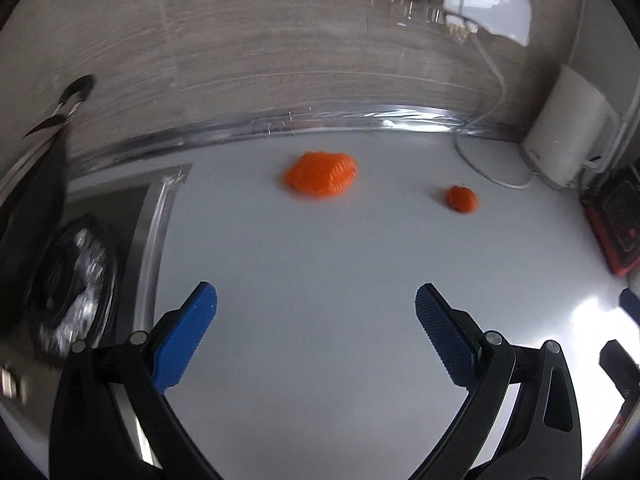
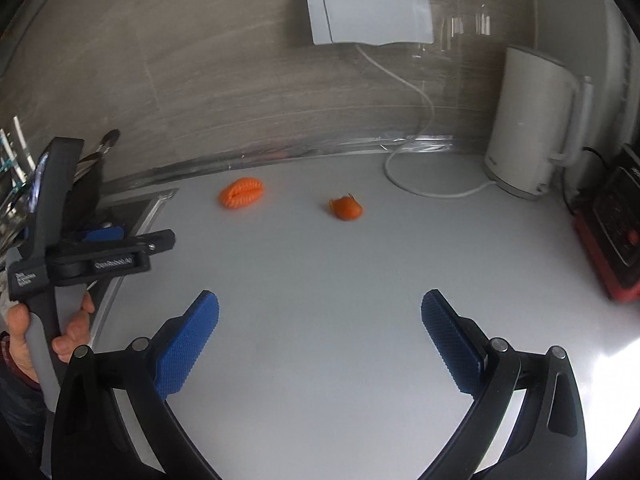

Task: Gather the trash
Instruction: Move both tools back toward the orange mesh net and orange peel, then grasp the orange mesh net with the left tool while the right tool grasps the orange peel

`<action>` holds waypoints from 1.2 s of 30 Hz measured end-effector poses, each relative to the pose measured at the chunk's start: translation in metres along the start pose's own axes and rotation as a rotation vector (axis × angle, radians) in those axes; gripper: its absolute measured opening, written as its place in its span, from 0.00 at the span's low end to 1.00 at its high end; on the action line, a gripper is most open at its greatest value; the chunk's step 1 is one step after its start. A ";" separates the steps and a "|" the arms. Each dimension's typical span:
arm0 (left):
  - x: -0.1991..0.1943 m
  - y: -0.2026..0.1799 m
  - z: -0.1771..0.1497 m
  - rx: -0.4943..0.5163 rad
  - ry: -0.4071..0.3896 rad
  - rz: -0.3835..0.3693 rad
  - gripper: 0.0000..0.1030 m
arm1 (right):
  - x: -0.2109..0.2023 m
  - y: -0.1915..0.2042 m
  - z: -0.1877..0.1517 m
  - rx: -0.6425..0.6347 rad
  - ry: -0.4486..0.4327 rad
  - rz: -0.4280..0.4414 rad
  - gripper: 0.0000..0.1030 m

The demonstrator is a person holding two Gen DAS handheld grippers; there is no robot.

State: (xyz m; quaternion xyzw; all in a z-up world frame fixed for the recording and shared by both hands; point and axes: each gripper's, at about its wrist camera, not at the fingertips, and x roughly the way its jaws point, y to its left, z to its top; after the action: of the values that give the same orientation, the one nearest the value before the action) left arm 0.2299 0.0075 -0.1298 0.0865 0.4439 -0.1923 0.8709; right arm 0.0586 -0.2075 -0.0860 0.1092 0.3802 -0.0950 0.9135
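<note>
— Where's the trash?
— Two orange scraps on the white counter [image 2: 320, 280]: a larger ridged piece [image 2: 241, 193] near the sink [image 2: 132, 216], a smaller one [image 2: 346, 208] toward the kettle [image 2: 532, 124].
— And the grippers?
— Left gripper [image 1: 316, 308] and right gripper [image 2: 320, 312] both spread wide, holding nothing.

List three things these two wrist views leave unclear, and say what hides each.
- Larger orange piece: motion blur in the left wrist view hides what it is.
- Red-framed device: cut off by the right wrist view's edge.
- Left gripper: seen side-on in the right wrist view, so its opening shows only in its own camera.
</note>
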 end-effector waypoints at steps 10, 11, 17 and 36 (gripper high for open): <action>0.106 0.000 0.064 0.019 0.014 -0.007 0.93 | 0.113 -0.018 0.041 0.027 0.072 -0.026 0.98; 0.113 -0.001 0.069 0.025 0.013 0.001 0.93 | 0.122 -0.020 0.043 0.028 0.080 -0.027 0.97; 0.148 0.002 0.089 0.038 0.046 0.001 0.93 | 0.171 -0.029 0.060 0.037 0.122 -0.038 0.95; 0.163 -0.009 0.096 0.112 0.041 -0.057 0.30 | 0.220 -0.035 0.070 0.014 0.204 -0.043 0.41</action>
State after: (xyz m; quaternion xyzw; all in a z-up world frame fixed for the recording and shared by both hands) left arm 0.3841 -0.0733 -0.2040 0.1262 0.4526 -0.2399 0.8495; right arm 0.2492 -0.2802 -0.2000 0.1164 0.4727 -0.1059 0.8671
